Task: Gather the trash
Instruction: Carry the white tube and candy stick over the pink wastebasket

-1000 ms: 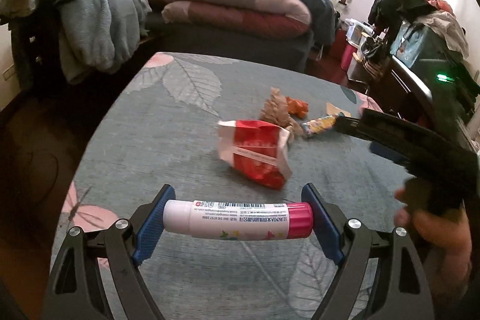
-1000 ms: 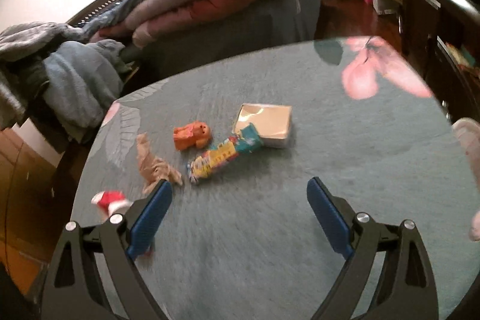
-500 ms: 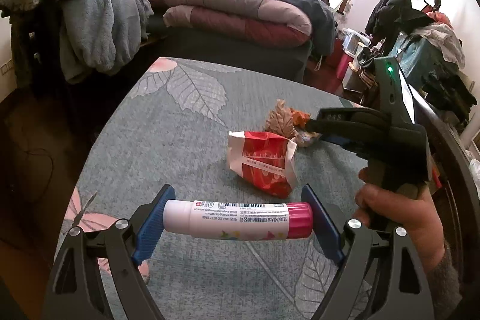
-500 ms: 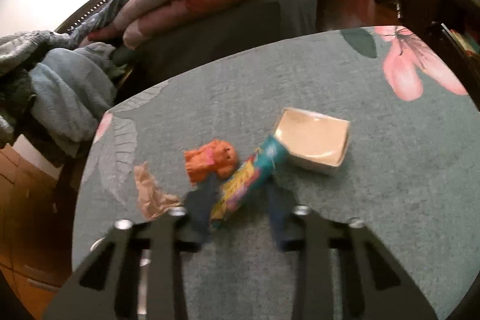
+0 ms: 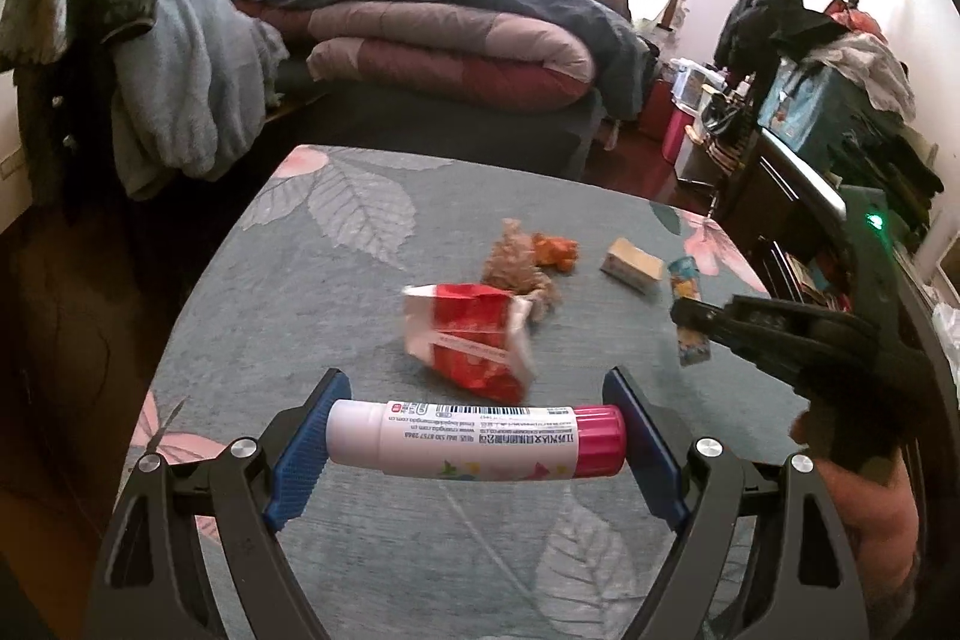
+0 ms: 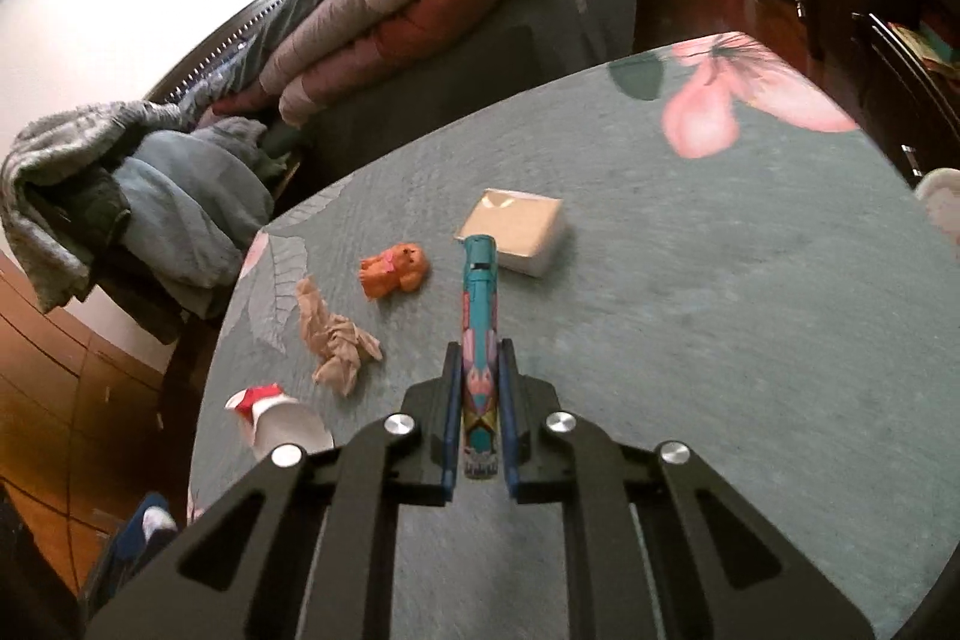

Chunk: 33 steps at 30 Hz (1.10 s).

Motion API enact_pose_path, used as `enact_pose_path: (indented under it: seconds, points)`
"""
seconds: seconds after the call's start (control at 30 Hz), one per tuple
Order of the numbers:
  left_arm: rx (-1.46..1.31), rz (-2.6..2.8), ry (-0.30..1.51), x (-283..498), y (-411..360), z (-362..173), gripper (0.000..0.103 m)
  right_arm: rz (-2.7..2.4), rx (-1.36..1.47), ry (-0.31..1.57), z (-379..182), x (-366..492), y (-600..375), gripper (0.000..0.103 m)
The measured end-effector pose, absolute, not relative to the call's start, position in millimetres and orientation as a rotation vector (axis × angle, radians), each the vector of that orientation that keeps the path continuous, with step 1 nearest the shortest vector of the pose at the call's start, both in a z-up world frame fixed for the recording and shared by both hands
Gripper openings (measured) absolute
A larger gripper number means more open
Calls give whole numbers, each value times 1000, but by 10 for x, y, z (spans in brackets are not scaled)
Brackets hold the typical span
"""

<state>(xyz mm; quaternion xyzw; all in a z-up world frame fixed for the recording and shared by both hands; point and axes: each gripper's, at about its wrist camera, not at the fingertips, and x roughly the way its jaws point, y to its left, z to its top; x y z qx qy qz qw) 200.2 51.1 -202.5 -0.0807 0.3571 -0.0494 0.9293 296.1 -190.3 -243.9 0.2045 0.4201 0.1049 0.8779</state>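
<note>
Two pieces of trash lifted, four left on the table [image 5: 336,316]. Clamped end to end in the left gripper [image 5: 474,445]: a white glue stick [image 5: 474,439] with a pink cap. Scattered across the flowered cloth: a red wrapper [image 5: 468,340], crumpled brown paper [image 6: 336,343], an orange toy [image 6: 396,271], a small box [image 6: 519,232]. Pinched in the right gripper [image 6: 480,403], just closed: a long, colourful candy wrapper [image 6: 479,334]. No bin seen.
</note>
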Motion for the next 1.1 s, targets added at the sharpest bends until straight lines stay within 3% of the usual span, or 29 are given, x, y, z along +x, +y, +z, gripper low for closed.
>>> enact_pose_path:
  seconds: [1.1]
  points:
    - [82,-420,701,2109,-1708,-1706,86,-37,598,674,-2367,1557,-4262,13]
